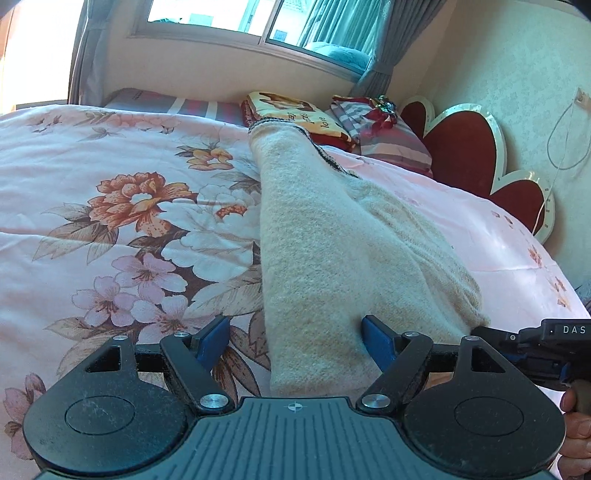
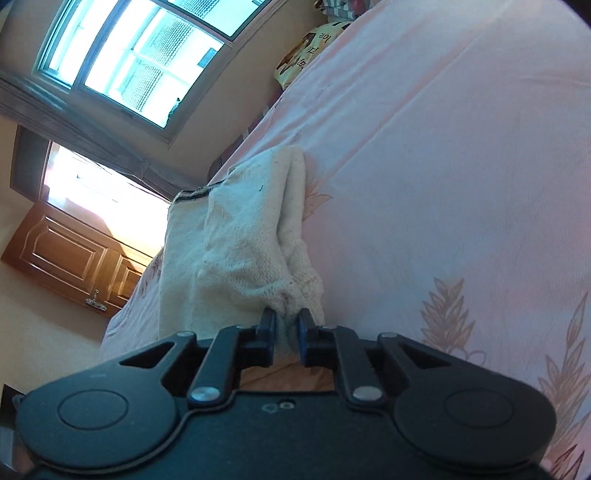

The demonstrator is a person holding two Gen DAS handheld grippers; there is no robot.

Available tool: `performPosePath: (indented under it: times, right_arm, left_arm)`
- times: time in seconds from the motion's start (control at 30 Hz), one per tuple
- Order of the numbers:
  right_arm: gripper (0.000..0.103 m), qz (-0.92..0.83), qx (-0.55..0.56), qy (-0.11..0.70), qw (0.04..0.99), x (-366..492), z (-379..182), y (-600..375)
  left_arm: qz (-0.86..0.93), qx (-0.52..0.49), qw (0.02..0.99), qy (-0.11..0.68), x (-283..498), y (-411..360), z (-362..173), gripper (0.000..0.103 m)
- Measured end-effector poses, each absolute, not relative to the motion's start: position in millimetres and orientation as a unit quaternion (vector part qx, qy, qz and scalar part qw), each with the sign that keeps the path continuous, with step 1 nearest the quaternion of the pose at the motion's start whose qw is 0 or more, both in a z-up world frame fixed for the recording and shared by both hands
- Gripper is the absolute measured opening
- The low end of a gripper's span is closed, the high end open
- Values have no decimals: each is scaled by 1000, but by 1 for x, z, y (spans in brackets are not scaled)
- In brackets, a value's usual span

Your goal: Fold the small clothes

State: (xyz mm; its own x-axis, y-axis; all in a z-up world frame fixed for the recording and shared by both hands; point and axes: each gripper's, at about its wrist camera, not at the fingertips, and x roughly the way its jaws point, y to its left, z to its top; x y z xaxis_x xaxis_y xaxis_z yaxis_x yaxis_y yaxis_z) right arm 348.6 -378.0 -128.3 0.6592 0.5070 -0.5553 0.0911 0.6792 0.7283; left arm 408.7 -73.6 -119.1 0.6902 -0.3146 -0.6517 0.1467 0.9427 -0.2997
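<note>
One cream garment (image 1: 314, 229) lengthwise toward pillows (image 1: 384, 129)

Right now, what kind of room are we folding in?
Most likely a bedroom: a bed with a pink floral quilt, striped pillows against a red headboard, and a curtained window.

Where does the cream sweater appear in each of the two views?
Left wrist: the sweater runs from bottom centre up to top centre, between the open left gripper fingers.
Right wrist: the sweater lies centre-left, its near end pinched by the right gripper.
Shared landmark: the yellow pillow at the bed's far end.
</note>
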Motion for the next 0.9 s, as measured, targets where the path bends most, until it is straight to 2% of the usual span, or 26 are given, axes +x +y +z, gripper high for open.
performPosePath:
  times: [0.1, 0.33, 0.47, 0.57, 0.77, 0.9]
  right_arm:
    - [25, 124, 349, 385, 845, 344, -110, -376]
    - [21, 127, 240, 329, 905, 338, -70, -354]
    - [19, 114, 181, 366, 905, 349, -91, -340]
    - [23, 115, 209, 382, 893, 350, -107, -348]
    - [20, 123, 191, 314, 922, 349, -69, -349]
    - [20, 134, 180, 307, 925, 380, -62, -340]
  left_arm:
    - [-121, -99, 918, 365, 403, -76, -106, 78]
    - [-115, -101, 914, 375, 391, -77, -109, 78]
    - [-112, -118, 910, 382, 390, -74, -121, 78]
    - [-114, -103, 911, 383, 389, -74, -118, 78]
    - [-128, -99, 930, 329, 402, -72, -79, 78]
    - [-176, -73, 935, 300, 434, -101, -62, 78]
